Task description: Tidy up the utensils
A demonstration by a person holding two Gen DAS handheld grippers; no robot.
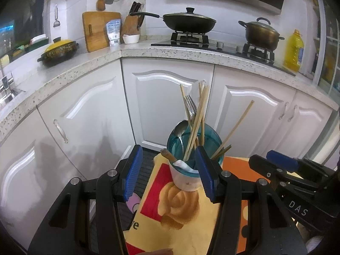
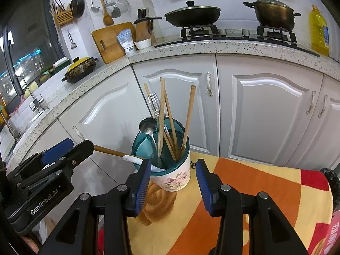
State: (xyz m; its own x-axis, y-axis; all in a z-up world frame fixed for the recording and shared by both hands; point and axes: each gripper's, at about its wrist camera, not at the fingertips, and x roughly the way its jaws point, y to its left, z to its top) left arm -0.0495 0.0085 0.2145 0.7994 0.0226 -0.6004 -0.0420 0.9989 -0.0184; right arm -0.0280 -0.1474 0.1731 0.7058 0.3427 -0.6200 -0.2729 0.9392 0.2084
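Observation:
A white floral holder with a teal plastic rim (image 1: pixel 187 178) (image 2: pixel 172 176) stands on a small table with a yellow, orange and red cloth (image 1: pixel 182 223) (image 2: pixel 244 201). It holds several chopsticks (image 2: pixel 162 116), a fork (image 2: pixel 155 104), a steel spoon (image 2: pixel 147 125) and a white spatula with a wooden handle (image 2: pixel 110 152) that leans out to the left. My left gripper (image 1: pixel 167 170) is open and empty, just before the holder. My right gripper (image 2: pixel 172 182) is open and empty, its jaws either side of the holder.
White corner cabinets (image 2: pixel 265 114) stand behind the table. The speckled counter (image 1: pixel 165 53) carries a wok, a pot on the hob, a yellow-lidded casserole (image 1: pixel 58 52), a cutting board, a knife block and an oil bottle (image 2: pixel 318 30). The sink tap (image 2: pixel 25 91) is at left.

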